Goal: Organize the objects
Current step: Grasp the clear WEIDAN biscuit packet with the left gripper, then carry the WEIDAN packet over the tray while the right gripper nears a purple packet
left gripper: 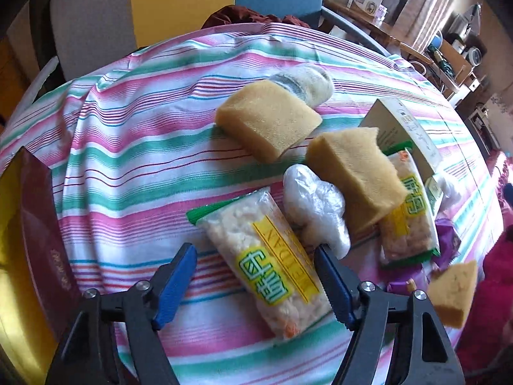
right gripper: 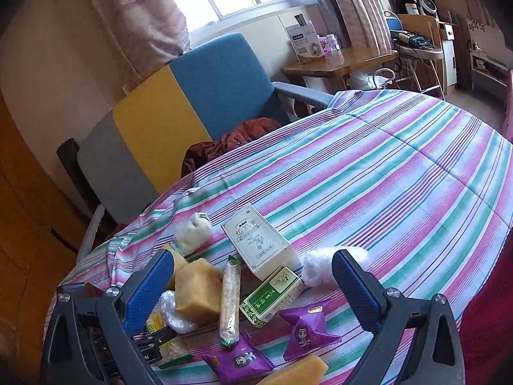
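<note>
Objects lie in a pile on a striped cloth (left gripper: 134, 147). My left gripper (left gripper: 256, 256) is open, its blue fingers on either side of a clear snack packet with a yellow label (left gripper: 272, 266). Beyond it lie a crumpled plastic bag (left gripper: 314, 205), two yellow sponges (left gripper: 266, 118) (left gripper: 356, 173), a second snack packet (left gripper: 407, 221) and a white box (left gripper: 400, 128). My right gripper (right gripper: 253, 272) is open above the pile, over a green-and-white box (right gripper: 272, 295), a white box (right gripper: 256, 237), a sponge (right gripper: 198, 288), an upright packet (right gripper: 231, 298) and two purple packets (right gripper: 307, 324) (right gripper: 237, 362).
A dark red book or box (left gripper: 41, 234) stands at the left edge. A rolled white sock (left gripper: 307, 80) lies behind the far sponge. A blue, yellow and grey chair (right gripper: 192, 96) stands behind the table. A wooden desk (right gripper: 336, 61) is at the back right.
</note>
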The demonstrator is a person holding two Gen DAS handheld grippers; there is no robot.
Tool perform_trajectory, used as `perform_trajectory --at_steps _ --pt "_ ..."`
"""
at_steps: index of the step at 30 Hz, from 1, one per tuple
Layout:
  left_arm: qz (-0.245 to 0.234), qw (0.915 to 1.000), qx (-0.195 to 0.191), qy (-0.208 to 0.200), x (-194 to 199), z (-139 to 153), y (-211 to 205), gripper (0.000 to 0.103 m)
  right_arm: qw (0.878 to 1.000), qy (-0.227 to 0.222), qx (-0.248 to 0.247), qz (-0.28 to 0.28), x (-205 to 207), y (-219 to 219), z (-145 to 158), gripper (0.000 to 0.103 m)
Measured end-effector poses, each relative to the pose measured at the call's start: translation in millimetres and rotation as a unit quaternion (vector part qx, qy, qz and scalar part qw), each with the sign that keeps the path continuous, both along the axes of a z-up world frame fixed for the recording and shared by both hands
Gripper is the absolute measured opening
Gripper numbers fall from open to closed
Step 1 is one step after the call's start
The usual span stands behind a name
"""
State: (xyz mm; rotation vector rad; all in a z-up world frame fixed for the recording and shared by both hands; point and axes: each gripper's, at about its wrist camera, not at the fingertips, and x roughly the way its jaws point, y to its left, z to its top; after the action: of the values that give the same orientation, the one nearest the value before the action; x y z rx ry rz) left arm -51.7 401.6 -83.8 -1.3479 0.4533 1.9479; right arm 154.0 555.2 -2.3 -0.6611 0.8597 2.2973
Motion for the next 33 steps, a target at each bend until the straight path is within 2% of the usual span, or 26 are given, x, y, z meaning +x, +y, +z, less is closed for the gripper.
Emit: perform_trajectory --at_steps 3,5,11,20,23,25,27,30,33 --pt "-0.01 0.9996 0.003 0.025 4 -2 -2 0.056 1.0 -0.003 -0.002 -0.003 -1 2 -1 0.101" --pt "-0.011 0.9995 0.009 0.027 6 0 -4 0.042 1.0 -0.002 -0.004 -0.01 2 4 -2 0.101" --pt "-0.016 0.9984 0.024 0.048 24 10 -22 0.038 0.999 -0.01 -0.026 -0.028 5 13 -9 0.101" --pt "-0.031 0.9956 0.068 0.057 47 38 -57 0.038 0.997 -0.06 -0.043 -0.012 -8 11 -22 0.101" --pt "-0.031 0.9946 0.079 0.059 52 47 -73 0.038 0.997 -0.072 -0.035 0.016 -13 2 -16 0.095" --pt "-0.032 0.9936 0.086 0.066 57 53 -86 0.038 0.994 -0.088 -0.02 0.06 -22 -12 -9 0.091" --pt "-0.031 0.9926 0.092 0.072 59 58 -97 0.038 0.985 -0.119 -0.016 0.127 -36 -29 -9 0.091" --pt "-0.025 0.991 0.105 0.078 60 68 -113 0.038 0.956 -0.199 0.009 0.217 -57 -63 -19 0.091" --pt "-0.017 0.9895 0.118 0.081 61 77 -129 0.038 0.931 -0.251 0.017 0.266 -63 -86 -28 0.085"
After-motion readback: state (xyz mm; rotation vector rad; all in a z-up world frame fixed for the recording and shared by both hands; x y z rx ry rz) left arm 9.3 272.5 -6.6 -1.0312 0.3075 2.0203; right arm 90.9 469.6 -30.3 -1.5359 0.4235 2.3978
